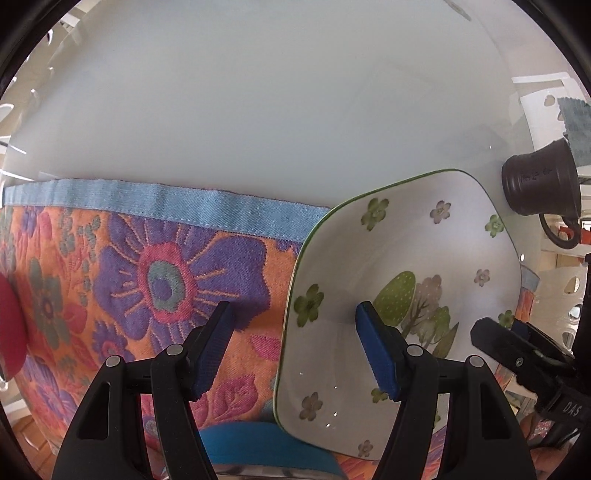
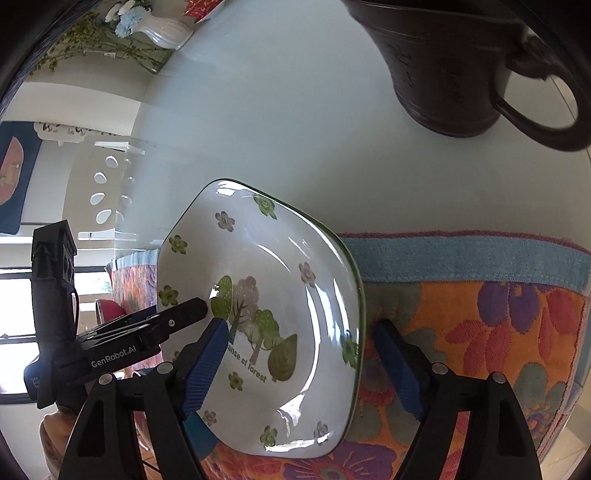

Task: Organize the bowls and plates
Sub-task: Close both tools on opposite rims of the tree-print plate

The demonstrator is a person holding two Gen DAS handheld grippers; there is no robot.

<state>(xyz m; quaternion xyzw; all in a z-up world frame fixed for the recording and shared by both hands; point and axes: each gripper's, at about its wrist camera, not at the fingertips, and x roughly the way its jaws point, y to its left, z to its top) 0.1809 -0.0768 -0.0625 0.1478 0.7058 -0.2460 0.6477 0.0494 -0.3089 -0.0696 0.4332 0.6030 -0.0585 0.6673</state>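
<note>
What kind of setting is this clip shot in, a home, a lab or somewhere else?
Most likely a home dining area. A glossy white table carries a flowered cloth mat, a square floral plate and a dark mug; a white vase of flowers stands at the table's far edge.

You're over a pale glass table [image 1: 258, 110] partly covered by a floral cloth [image 1: 147, 280] edged in blue. A white vase [image 2: 166, 31] of flowers stands far off, white chairs with oval cutouts [image 2: 103, 195] beside it, daylight glaring through a window [image 2: 14, 306].
</note>
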